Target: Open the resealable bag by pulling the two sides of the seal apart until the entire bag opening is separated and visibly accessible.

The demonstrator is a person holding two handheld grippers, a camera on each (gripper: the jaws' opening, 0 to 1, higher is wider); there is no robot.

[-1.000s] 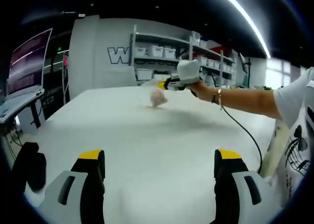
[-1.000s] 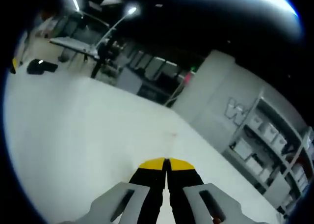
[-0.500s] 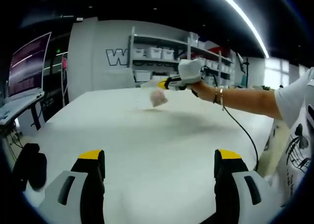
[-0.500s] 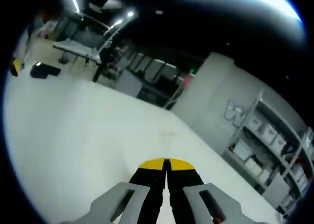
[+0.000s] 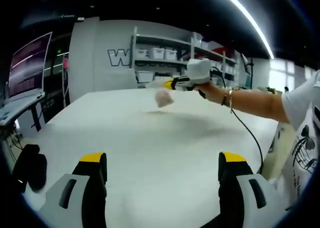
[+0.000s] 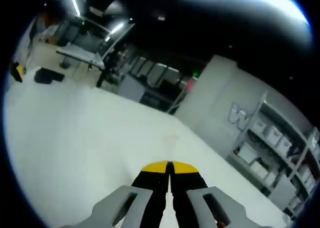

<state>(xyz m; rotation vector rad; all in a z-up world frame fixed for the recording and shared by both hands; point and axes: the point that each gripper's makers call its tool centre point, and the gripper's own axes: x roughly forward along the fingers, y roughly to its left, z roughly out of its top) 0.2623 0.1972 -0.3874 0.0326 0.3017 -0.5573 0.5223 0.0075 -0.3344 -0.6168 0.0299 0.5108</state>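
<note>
Left gripper view: right tool [image 5: 167,85], clamped on the light, limp bag [image 5: 163,98] at 12 o'clock (above the worktop [image 5: 160,148]); left tool [image 5: 160,168] apart. Pinch 1 seal lip.

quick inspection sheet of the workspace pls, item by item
surface: white table, mostly bare
job's things: resealable bag with pinkish contents hangs from the right gripper above the table; seal state too blurred to tell
clutter: dark object at the table's near left edge
grippers: left gripper jaws wide apart, holding nothing; right gripper closed on the bag's top
cables: black cable trailing from the right gripper
surroundings: shelving with bins, monitor
</note>
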